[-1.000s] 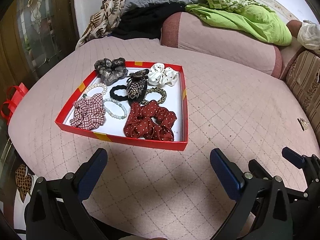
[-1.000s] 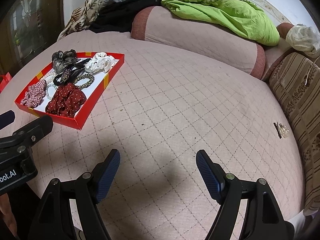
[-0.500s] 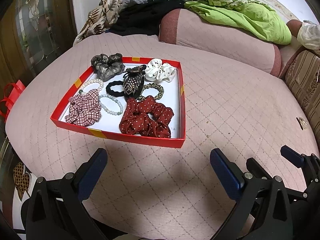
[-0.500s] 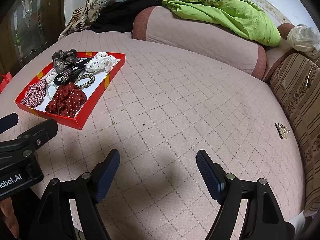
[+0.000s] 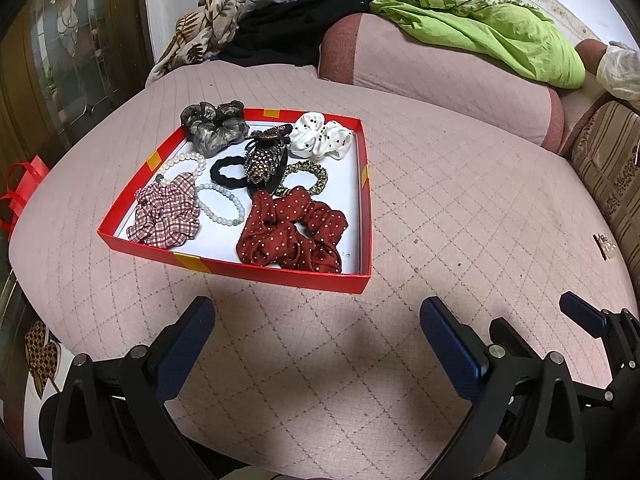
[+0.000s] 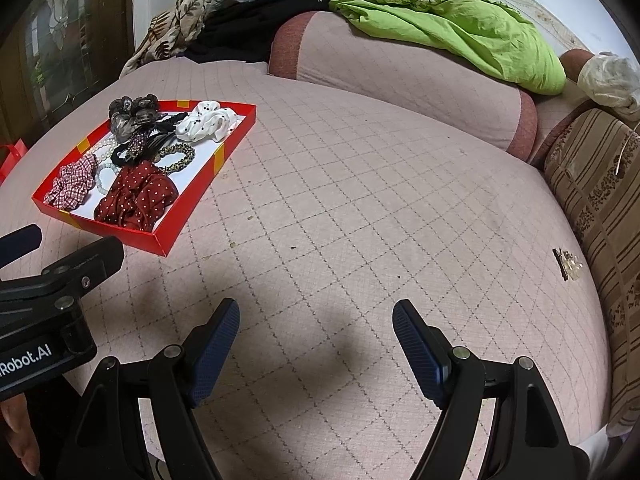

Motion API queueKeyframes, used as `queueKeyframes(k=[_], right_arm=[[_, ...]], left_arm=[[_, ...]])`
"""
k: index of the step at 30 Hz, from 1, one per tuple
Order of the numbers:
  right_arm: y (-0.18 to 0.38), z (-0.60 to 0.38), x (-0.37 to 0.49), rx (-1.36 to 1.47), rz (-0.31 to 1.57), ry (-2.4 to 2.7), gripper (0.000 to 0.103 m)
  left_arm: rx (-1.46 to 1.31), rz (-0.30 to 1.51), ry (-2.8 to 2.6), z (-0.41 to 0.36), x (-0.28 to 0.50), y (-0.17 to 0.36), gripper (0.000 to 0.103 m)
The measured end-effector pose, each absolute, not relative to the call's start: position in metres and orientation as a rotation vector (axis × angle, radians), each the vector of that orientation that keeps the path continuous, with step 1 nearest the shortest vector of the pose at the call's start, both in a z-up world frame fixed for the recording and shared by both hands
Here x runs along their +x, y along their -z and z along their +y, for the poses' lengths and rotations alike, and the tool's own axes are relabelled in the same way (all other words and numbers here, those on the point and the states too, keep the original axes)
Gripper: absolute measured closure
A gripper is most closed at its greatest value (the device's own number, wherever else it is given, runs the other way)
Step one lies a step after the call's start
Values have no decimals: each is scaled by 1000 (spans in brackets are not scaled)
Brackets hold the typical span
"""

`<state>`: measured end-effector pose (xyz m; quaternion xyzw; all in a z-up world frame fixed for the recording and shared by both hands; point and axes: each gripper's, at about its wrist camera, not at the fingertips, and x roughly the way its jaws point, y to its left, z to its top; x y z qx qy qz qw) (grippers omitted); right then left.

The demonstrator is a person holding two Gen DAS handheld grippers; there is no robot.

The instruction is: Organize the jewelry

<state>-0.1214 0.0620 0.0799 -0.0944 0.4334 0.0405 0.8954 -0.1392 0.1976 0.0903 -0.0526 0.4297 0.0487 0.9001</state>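
A shallow red tray (image 5: 280, 274) (image 6: 176, 227) lies on the pink quilted bed. It holds a dark red dotted scrunchie (image 5: 292, 232) (image 6: 136, 196), a checked scrunchie (image 5: 166, 212), a white dotted scrunchie (image 5: 320, 140) (image 6: 208, 124), a grey scrunchie (image 5: 212, 124), a black hair tie (image 5: 228, 172), a jewelled hair claw (image 5: 264, 156), a leopard-print tie (image 5: 306, 178) and two bead bracelets (image 5: 222, 210). My left gripper (image 5: 316, 316) stands open in front of the tray's near edge, nothing between its fingers. My right gripper (image 6: 316, 320) is open over bare quilt, right of the tray.
A small hair clip (image 6: 566, 264) (image 5: 604, 246) lies at the bed's right side by a striped cushion (image 6: 600, 200). A pink bolster (image 5: 440, 76), a green cloth (image 5: 492, 28) and piled fabrics sit at the back. A red bag (image 5: 22, 188) hangs off the left edge.
In the left wrist view the tray drifted slightly left and up, then back towards its earlier spot. Both grippers stay open and empty.
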Motion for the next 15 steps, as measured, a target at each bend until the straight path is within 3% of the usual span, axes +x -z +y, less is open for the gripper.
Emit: queueKeyframes(k=[15], right_arm=[[-82, 50, -118, -142, 908, -93, 20]], left_arm=[[-76, 878, -106, 186, -140, -101, 1]])
